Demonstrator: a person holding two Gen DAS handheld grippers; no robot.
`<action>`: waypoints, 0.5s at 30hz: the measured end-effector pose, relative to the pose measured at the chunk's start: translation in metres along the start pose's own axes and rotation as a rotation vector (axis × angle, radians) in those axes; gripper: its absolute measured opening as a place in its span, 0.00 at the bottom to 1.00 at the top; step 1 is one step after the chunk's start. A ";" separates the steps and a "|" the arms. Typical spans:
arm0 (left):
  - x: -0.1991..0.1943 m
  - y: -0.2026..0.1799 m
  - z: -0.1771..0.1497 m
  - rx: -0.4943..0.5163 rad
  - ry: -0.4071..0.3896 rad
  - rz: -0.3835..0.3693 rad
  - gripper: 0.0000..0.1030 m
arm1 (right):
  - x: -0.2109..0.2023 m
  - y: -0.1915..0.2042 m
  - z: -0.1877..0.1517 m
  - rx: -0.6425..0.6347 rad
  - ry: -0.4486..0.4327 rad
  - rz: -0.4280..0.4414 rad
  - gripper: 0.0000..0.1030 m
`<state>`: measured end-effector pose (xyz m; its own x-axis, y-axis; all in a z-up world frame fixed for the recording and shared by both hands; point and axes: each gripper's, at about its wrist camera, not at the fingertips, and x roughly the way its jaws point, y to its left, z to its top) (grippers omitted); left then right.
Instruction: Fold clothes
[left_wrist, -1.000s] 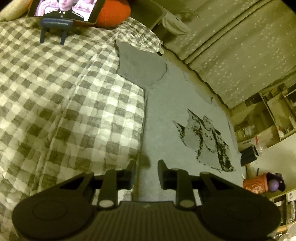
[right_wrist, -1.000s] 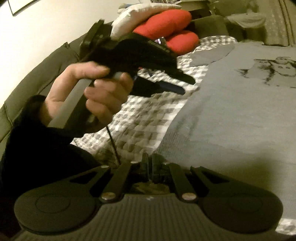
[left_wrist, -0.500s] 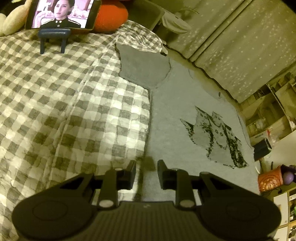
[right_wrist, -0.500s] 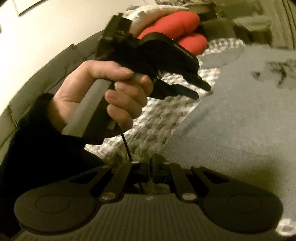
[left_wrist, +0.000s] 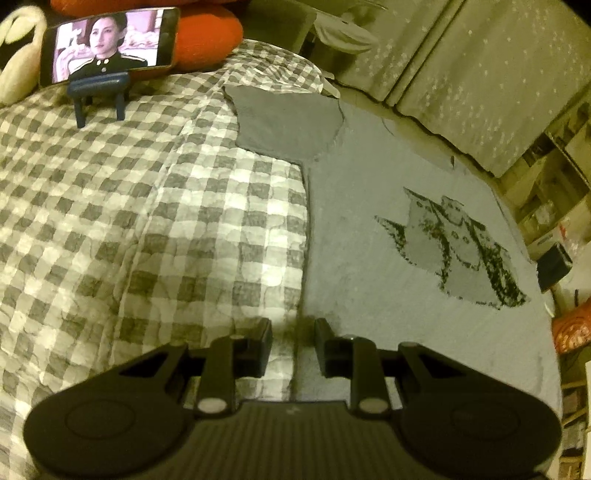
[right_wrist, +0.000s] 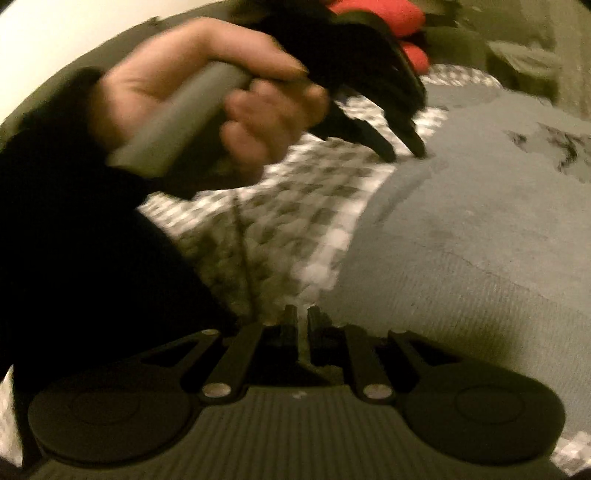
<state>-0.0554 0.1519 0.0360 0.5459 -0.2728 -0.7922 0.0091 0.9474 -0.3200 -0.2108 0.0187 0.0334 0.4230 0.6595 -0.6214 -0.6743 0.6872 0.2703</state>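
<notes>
shirt: the grey shirt (left_wrist: 399, 258) is lying flat on the bed, print (left_wrist: 454, 251) up, one sleeve (left_wrist: 284, 118) spreading out over the checked quilt (left_wrist: 147, 206). Spread like that, it is giving you clean edges to fold from.
left gripper: you are holding the left gripper (left_wrist: 293, 345) low over the shirt's side edge, fingers part open with a clear gap. Nothing is pinched; quilt is showing on one side of the gap and shirt on the other, so you are straddling the edge, probably lining up a pinch.
left hand: your hand (right_wrist: 207, 99) is wrapping the grey handle in the right view, blurred, with the fingers (right_wrist: 384, 147) pointing down at the edge.
right gripper: the right gripper (right_wrist: 302, 325) is sitting at the hem corner where the ribbed band (right_wrist: 461, 314) is meeting the quilt. Its fingers are narrow and opening. I cannot tell whether cloth is lying in the slit; too dark there.
step: you are looking to be setting both grips along one side, likely for a lengthwise fold.
risk: the quilt is soft and puckered, so you could be catching it with the shirt.
clutter: a phone (left_wrist: 107, 44) on a stand is sitting far up the bed, well apart from the shirt.
</notes>
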 end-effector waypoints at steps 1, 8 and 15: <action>-0.001 0.000 0.000 0.000 -0.001 -0.002 0.24 | -0.009 -0.001 -0.003 -0.009 -0.011 -0.003 0.13; -0.019 -0.005 -0.002 0.011 -0.061 -0.021 0.24 | -0.103 -0.060 -0.032 0.188 -0.170 -0.187 0.13; -0.022 -0.035 -0.013 0.123 -0.068 -0.092 0.24 | -0.227 -0.172 -0.099 0.706 -0.326 -0.717 0.15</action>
<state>-0.0784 0.1229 0.0573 0.5937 -0.3512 -0.7240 0.1619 0.9335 -0.3200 -0.2509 -0.2795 0.0551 0.7957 0.0067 -0.6056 0.2583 0.9007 0.3494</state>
